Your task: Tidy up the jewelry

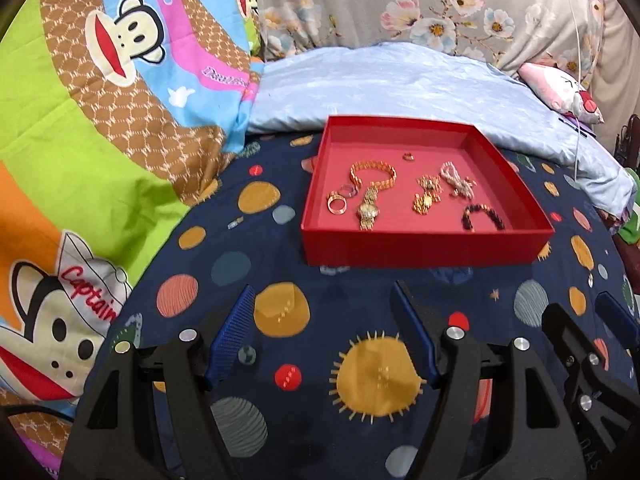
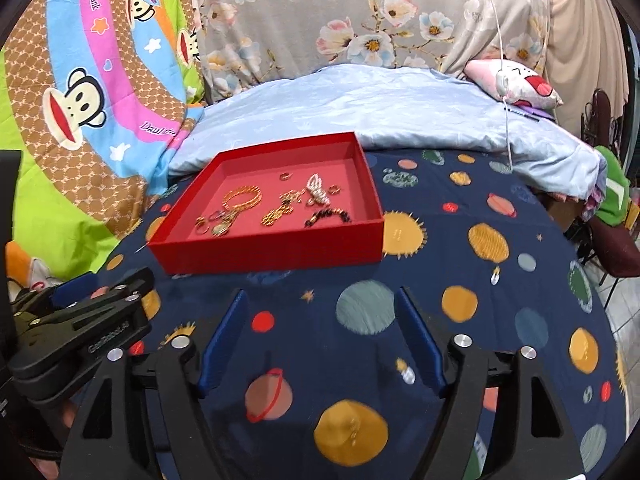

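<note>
Both grippers stand with blue fingers spread wide and nothing between them; the left gripper (image 1: 322,300) and the right gripper (image 2: 322,296) hover over the planet-print sheet (image 1: 352,344), short of the red tray (image 1: 424,246); inside it lie a gold watch (image 1: 368,208), rings (image 1: 336,203), a dark bead bracelet (image 1: 482,216) and a pearly piece (image 1: 456,180).
</note>
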Tool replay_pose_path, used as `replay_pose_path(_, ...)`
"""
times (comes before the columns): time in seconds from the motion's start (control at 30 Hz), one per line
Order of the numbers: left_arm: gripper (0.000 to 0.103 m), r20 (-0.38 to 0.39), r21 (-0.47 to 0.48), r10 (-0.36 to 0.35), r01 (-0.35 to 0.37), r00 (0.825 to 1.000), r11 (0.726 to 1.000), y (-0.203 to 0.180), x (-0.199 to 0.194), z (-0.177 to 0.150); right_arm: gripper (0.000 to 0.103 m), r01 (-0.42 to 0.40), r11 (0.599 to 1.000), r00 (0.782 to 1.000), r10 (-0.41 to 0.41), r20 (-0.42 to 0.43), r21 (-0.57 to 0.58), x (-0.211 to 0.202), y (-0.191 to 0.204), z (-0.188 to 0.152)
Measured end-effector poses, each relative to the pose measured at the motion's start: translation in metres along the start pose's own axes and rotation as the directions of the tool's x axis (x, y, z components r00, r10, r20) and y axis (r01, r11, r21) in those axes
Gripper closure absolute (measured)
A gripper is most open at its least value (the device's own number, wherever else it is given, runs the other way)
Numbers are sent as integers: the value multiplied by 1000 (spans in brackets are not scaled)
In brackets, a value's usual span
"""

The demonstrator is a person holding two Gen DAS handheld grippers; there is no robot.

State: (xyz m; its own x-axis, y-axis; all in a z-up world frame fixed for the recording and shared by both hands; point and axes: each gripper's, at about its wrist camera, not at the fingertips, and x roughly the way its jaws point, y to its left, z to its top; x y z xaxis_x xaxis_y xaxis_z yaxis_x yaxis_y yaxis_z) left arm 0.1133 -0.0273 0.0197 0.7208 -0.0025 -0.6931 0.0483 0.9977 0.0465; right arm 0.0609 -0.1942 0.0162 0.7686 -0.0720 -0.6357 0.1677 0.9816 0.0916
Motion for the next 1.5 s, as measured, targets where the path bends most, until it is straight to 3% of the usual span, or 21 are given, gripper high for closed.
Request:
replay_pose_path(0.3, 14, 103, -3, 33, -33, 994, 999, -9, 12, -1, 20, 76, 997, 997, -76, 29, -13, 17, -8, -4)
replay_pose_path(0.53, 10, 161, -9, 32, -31, 986, 999, -15, 20, -7, 18, 105, 994, 994, -104, 42, -37, 26, -6, -9)
replay_pose_path(0.7, 10, 154, -7, 29, -29, 988, 1000, -18, 25, -11, 18, 102, 994, 994, -102, 27, -26, 29, -8, -9)
replay_pose_path(0.93, 8, 148, 18, 93, -97, 985, 995, -25, 26, -11, 17, 110, 994, 994, -110, 11, -13, 32, -10, -10)
replay_pose_path(1.2, 8, 112, 2, 86, -86, 990, 996, -20, 33, -12, 17, 90, 995, 996, -89, 29, -38, 29, -6, -11)
replay_pose_path(1.5, 9, 121, -7, 88, -87, 989, 996, -19, 32, -12, 17, 92, 995, 996, -91, 25, -42, 31, -2, -11)
